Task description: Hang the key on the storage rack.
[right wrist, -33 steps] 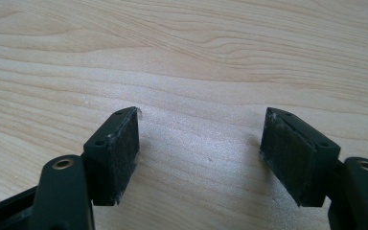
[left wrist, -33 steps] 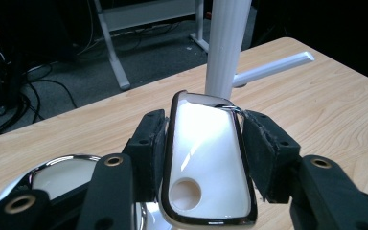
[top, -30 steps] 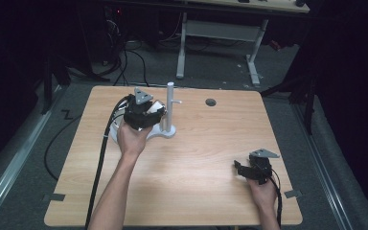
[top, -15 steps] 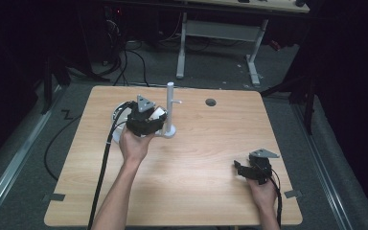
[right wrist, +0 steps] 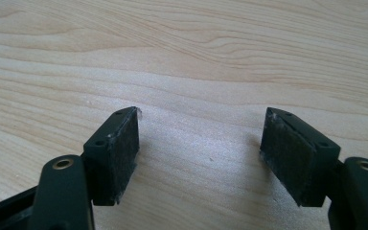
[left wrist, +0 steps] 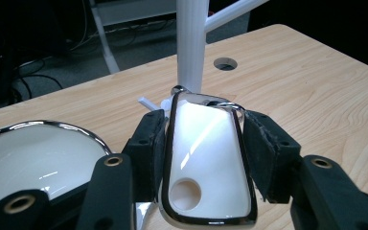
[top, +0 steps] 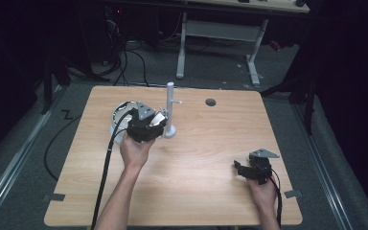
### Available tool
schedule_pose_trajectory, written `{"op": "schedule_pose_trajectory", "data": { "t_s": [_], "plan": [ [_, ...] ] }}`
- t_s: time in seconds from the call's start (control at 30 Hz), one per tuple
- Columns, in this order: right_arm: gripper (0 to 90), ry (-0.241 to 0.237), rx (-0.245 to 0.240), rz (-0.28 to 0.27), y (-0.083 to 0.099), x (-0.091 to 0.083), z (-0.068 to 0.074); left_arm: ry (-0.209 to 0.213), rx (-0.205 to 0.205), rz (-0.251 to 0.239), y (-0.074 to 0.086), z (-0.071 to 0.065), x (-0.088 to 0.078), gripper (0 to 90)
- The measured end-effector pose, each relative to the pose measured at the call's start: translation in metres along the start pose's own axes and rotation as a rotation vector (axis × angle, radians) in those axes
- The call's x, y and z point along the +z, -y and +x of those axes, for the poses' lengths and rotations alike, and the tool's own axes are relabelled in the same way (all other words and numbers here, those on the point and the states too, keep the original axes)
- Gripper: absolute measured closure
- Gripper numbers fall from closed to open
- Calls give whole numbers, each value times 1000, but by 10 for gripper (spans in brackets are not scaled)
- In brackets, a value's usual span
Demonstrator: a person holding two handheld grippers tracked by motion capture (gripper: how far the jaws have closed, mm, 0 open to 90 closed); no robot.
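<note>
Between frames, the left gripper (top: 146, 125) has drawn back from the white post stand (top: 170, 109) and slid toward the person's side, and its load has gone with it. Its fingers (left wrist: 149, 143) are clamped on the flat handle of a white, chrome-rimmed utensil (left wrist: 206, 163), pressing it from both sides; a round hole sits low in the handle. Just beyond the fingertips the handle's far end sits close against the foot of the stand's post, though contact cannot be told. Beside the left finger lies a white chrome-edged dish (left wrist: 33, 153), close enough to crowd that flank. A short peg juts from the post higher up, and farther past it a round cable hole (top: 211, 102) is cut in the wooden surface (top: 211, 191).

On the other side of the surface, well apart, the right gripper (top: 255, 170) rests low near the right front corner, held by the person's hand (top: 263, 194). Its fingers (right wrist: 117, 153) stand wide apart with bare wood grain between them and ahead of them.

Open room runs across the middle and front of the surface between the two grippers. The far edge lies close behind the stand; beyond it, dark floor, cables and the legs of another table (top: 249, 43).
</note>
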State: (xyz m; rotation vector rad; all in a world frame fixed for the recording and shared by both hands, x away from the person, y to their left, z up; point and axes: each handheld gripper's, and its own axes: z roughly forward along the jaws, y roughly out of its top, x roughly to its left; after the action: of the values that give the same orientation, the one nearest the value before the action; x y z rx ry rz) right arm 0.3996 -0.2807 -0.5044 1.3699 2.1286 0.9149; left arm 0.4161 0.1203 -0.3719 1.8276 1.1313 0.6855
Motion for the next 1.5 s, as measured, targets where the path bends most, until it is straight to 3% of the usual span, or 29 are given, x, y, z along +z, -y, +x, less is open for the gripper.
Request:
{"op": "schedule_pose_trajectory", "data": {
  "t_s": [0.67, 0.93, 1.5],
  "plan": [
    [296, 0, 1, 0, 0, 0, 0, -1, -26, 22, 12, 3, 15, 515],
    [296, 0, 0, 0, 0, 0, 0, -23, -28, 46, 15, 6, 25, 513],
    [297, 1, 1, -1, 0, 0, 0, -18, -33, 98, 26, 8, 41, 508]
  ]
}}
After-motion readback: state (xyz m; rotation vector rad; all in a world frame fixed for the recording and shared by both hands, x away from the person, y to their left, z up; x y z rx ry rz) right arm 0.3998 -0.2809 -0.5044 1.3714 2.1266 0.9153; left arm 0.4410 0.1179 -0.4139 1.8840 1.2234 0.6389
